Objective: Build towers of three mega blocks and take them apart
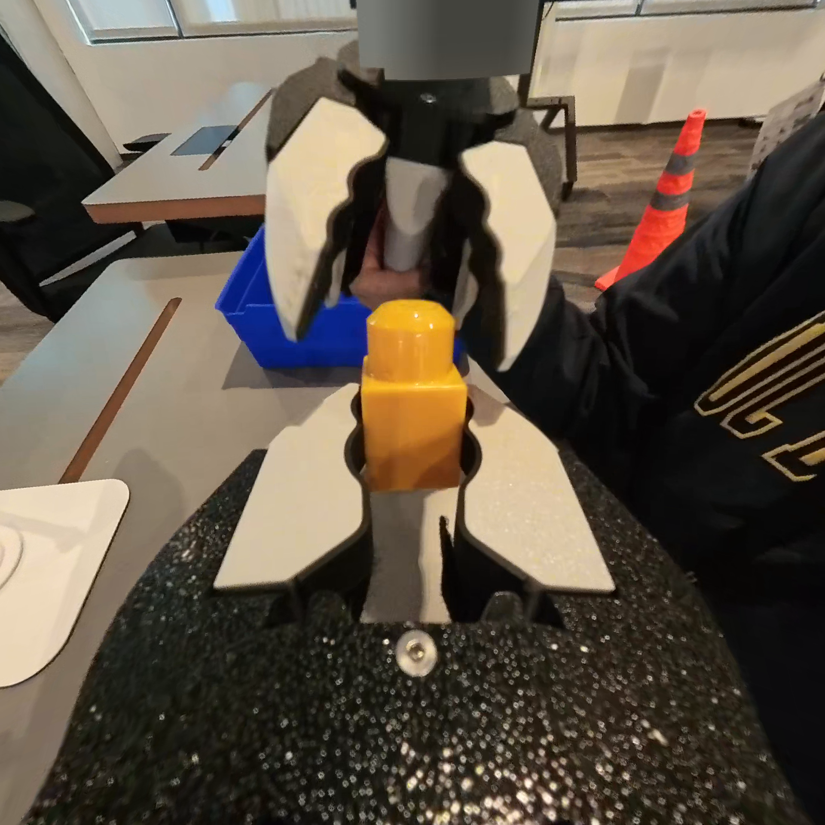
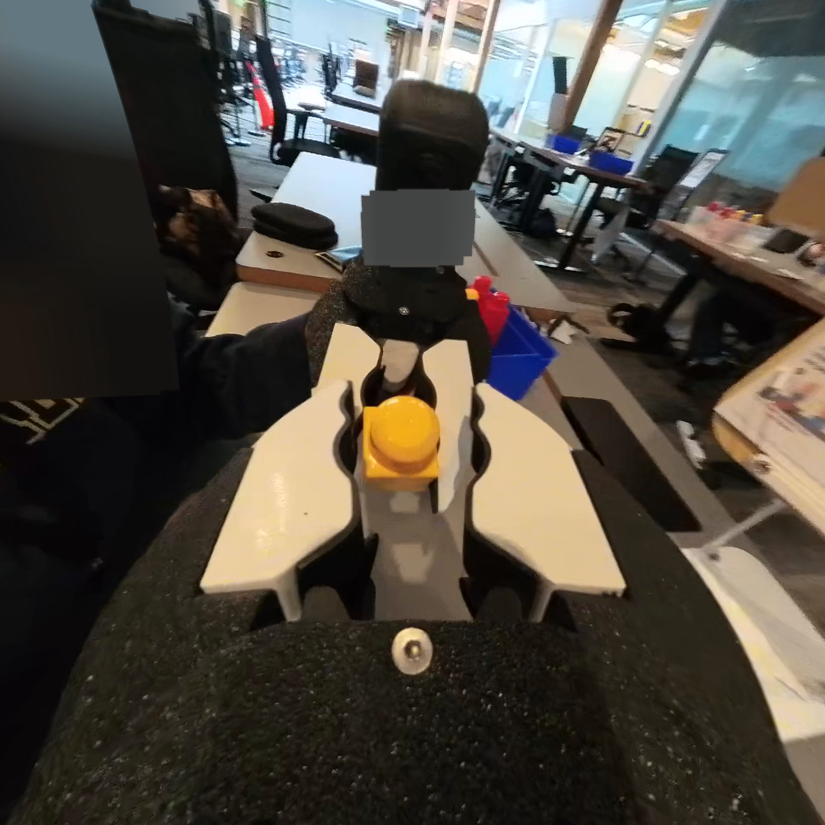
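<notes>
The yellow block (image 1: 413,428) stood upright, long axis vertical, its single round stud pointing up. The left gripper (image 1: 413,439) pinched its square base from both sides, holding it above the grey table (image 1: 147,393). The right gripper (image 1: 402,343) hung over it from the far side, fingers spread wide, touching nothing. Behind sat a blue bin (image 2: 520,357) with red blocks (image 2: 491,308) poking above its rim. The yellow block was glossy and smooth, one stud wide.
</notes>
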`<state>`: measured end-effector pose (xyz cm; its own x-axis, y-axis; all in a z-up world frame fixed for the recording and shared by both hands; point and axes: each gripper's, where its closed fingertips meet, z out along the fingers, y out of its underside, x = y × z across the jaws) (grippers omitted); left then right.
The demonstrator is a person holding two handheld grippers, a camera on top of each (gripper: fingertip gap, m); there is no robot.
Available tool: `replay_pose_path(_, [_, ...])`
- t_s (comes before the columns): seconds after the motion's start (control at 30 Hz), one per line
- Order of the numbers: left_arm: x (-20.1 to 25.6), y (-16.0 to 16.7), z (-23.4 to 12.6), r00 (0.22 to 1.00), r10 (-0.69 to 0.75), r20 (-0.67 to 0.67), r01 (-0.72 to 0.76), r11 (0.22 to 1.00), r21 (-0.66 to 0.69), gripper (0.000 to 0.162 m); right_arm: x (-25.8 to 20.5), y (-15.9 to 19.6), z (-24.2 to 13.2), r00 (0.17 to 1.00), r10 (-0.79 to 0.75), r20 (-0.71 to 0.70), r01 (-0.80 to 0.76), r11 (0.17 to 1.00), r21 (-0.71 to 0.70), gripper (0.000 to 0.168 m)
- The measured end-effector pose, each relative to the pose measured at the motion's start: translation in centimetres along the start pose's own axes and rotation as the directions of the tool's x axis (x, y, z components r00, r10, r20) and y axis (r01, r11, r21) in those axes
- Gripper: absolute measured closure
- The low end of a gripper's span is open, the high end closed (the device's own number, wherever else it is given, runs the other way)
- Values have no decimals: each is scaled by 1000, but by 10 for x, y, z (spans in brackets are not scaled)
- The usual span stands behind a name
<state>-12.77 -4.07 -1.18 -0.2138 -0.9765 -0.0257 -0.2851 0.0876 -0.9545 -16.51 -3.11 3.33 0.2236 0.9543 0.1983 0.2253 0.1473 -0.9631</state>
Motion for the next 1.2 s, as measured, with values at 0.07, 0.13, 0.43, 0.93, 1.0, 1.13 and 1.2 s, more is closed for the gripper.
replay_pose_path(0.07, [0,2,2,1000,10,8,-10,1000,-20,122,-5,3,5,999,4,54,-3,1000,-8,144])
replay_pose_path(0.13, [-2,7,4,1000,13,19,-12,999,-49,122,0,2,5,1000,-14,21,14,1000,-10,168])
replay_pose_path(0.43, [-1,1,6,998,50,27,-50,999,-15,123,-4,3,-8,1000,-8,-21,7,999,-53,117])
replay_pose_path(0.93, [-16,-7,-6,989,49,140,-53,998,28,84,44,37,-68,898,-83,-432,-64,947,-314,135])
replay_pose_path(1.0, [-21,-6,-11,986,34,163,-39,999,28,83,67,70,-133,729,-104,-676,-256,875,-412,135])
replay_pose_path(1.13, [-29,-6,-21,981,-19,192,7,998,62,81,64,147,-243,411,-14,-911,-673,670,-314,135])
replay_pose_path(1.2, [-34,-6,-25,976,-46,211,31,997,76,81,57,182,-271,301,46,-953,-796,563,-224,135])
